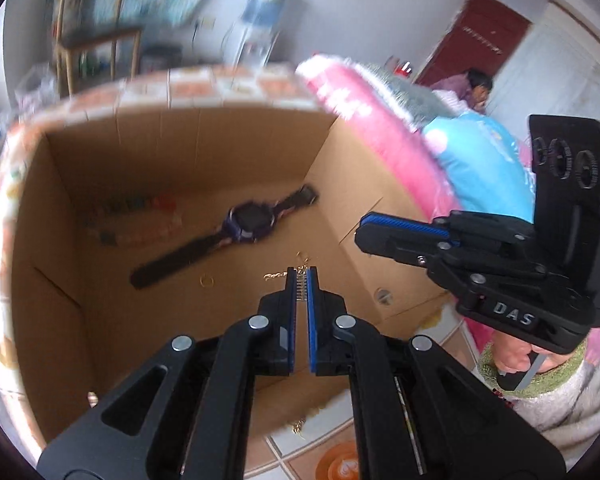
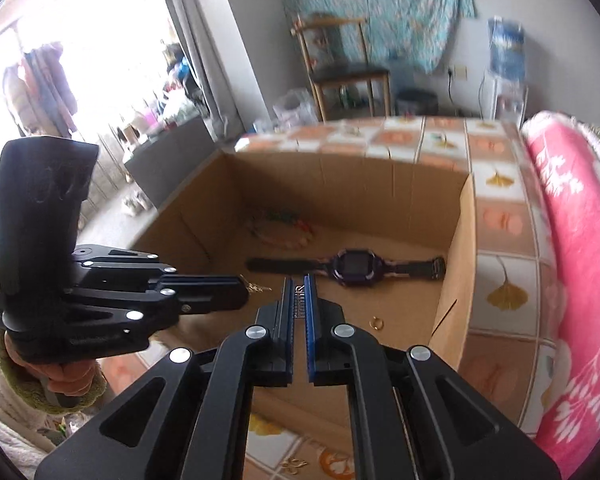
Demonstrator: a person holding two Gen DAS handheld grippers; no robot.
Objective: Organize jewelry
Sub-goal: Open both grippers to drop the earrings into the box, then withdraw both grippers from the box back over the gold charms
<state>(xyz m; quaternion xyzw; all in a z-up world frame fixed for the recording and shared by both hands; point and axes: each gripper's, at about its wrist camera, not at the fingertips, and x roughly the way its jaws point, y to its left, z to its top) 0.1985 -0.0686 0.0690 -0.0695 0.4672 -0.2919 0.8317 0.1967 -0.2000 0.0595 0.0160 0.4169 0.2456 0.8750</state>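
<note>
Grippers over cardboard box [image 1: 364,184], left gripper [image 1: 301,280] and right gripper [image 2: 299,286] both clamped nearly closed, nothing clearly held. Watch [image 1: 244,222] mid-floor, small ring [image 1: 207,280] near front wall. Bare cardboard between.

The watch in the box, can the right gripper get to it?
Probably yes. The box is open on top and the watch lies bare on its floor, nothing over it. But the right gripper is shut, so it would have to open first.

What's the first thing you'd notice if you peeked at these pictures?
A big open cardboard box fills the middle, with a purple watch lying flat on its floor beside a colourful bead bracelet and a small gold ring. Two black grippers, left gripper and right gripper, hang over its near edge, fingers shut. A pink blanket lies right of the box.
</note>
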